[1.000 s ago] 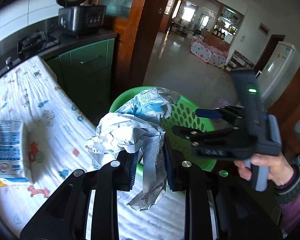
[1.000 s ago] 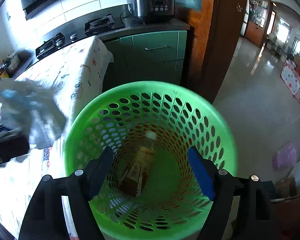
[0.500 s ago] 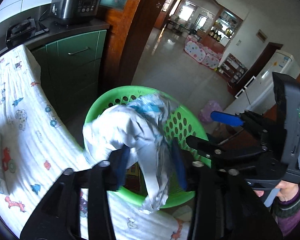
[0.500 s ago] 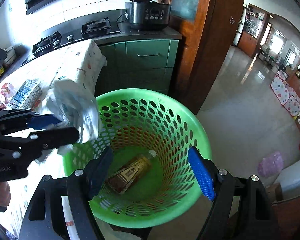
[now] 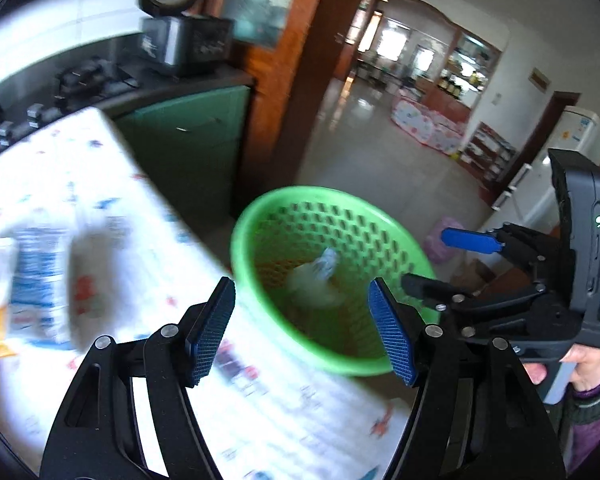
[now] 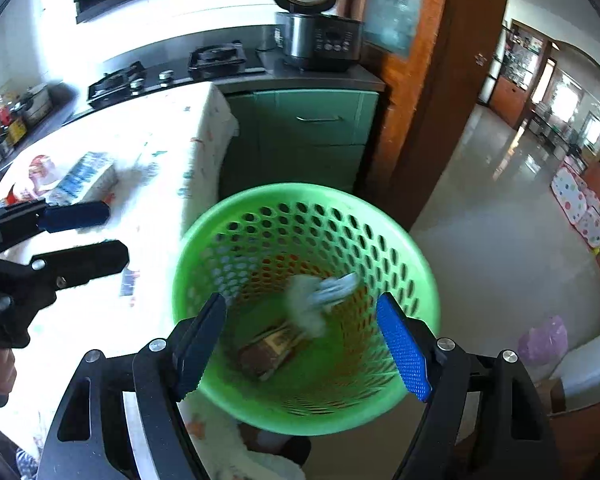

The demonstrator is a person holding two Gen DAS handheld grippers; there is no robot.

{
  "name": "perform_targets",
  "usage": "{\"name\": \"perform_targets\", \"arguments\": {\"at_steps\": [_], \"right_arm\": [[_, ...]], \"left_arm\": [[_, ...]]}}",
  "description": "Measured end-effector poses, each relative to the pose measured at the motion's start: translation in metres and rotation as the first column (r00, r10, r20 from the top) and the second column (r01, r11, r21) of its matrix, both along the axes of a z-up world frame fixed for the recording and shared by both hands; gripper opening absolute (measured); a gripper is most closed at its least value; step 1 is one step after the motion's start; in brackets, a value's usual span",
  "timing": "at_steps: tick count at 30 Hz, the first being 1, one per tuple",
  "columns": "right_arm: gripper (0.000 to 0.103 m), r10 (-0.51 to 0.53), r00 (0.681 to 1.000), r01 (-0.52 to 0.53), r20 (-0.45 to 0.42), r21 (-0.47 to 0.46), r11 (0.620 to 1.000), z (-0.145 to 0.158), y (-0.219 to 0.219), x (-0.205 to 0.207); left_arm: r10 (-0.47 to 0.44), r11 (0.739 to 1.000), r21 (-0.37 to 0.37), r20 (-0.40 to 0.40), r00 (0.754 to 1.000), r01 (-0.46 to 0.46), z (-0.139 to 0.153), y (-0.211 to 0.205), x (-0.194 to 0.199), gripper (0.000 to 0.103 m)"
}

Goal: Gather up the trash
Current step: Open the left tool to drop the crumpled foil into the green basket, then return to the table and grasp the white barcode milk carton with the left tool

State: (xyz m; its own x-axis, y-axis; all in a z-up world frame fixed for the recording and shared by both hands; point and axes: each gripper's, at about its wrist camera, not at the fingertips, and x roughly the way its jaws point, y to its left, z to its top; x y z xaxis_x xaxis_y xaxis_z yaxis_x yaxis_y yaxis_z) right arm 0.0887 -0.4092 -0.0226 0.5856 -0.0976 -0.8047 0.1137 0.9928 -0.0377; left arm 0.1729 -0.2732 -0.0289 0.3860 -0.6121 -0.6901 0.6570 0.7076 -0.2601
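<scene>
A green perforated basket (image 5: 260, 216) stands beside the table; it also shows in the right wrist view (image 6: 416, 264). A crumpled white and blue wrapper (image 5: 314, 280) lies inside it, blurred, also in the right wrist view (image 6: 316, 296), over a brown bottle (image 6: 270, 350). My left gripper (image 5: 302, 328) is open and empty above the table edge next to the basket; it shows from the side in the right wrist view (image 6: 96, 236). My right gripper (image 6: 302, 346) is open and empty over the basket; it shows in the left wrist view (image 5: 440, 258).
A white patterned cloth covers the table (image 5: 148, 256). A blue and white carton (image 5: 36, 276) lies on it at the left, also in the right wrist view (image 6: 86, 176). Green cabinets (image 6: 312, 136), a rice cooker (image 6: 316, 36) and a hob stand behind.
My left gripper opened and let go of the crumpled wrapper, which dropped into the green basket. The left gripper then swung back toward the table. The right gripper stayed open over the basket.
</scene>
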Motion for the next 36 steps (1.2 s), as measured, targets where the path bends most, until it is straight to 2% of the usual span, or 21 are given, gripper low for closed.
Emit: {"name": "perform_targets", "arguments": {"at_steps": [6,10,13,18,21,25,30,36], "right_arm": [[0.077,0.067,0.998,-0.068,0.02,0.03,0.997,0.012,0.037,0.007],[0.078,0.113,0.993,-0.114,0.023,0.054,0.992,0.018,0.063,0.015],[0.078,0.14,0.99,-0.141,0.02,0.089,0.986,0.022,0.081,0.026],[0.079,0.194,0.981,-0.196,0.03,0.102,0.975,0.03,0.114,0.04],[0.079,0.224,0.974,-0.226,0.03,0.105,0.968,0.033,0.134,0.049],[0.079,0.277,0.96,-0.278,0.032,0.108,0.954,0.037,0.161,0.057],[0.079,0.356,0.934,-0.357,0.024,0.1,0.929,0.039,0.197,0.062],[0.079,0.438,0.899,-0.438,0.01,0.071,0.896,0.041,0.238,0.064]], "left_arm": [[0.11,0.993,0.039,0.052,0.993,-0.112,0.016,0.06,-0.01,0.069],[0.194,0.977,0.075,0.08,0.978,-0.2,0.025,0.104,-0.016,0.069],[0.287,0.952,0.089,0.076,0.955,-0.293,0.031,0.142,-0.018,0.069],[0.432,0.886,0.133,0.11,0.895,-0.444,0.039,0.203,-0.016,0.071],[0.474,0.852,0.168,0.153,0.867,-0.496,0.046,0.232,-0.01,0.072],[0.49,0.808,0.239,0.236,0.839,-0.539,0.049,0.264,0.001,0.081],[0.473,0.789,0.323,0.226,0.852,-0.523,0.03,0.295,0.022,0.081],[0.431,0.818,0.357,0.141,0.891,-0.451,0.007,0.304,0.037,0.083]]}}
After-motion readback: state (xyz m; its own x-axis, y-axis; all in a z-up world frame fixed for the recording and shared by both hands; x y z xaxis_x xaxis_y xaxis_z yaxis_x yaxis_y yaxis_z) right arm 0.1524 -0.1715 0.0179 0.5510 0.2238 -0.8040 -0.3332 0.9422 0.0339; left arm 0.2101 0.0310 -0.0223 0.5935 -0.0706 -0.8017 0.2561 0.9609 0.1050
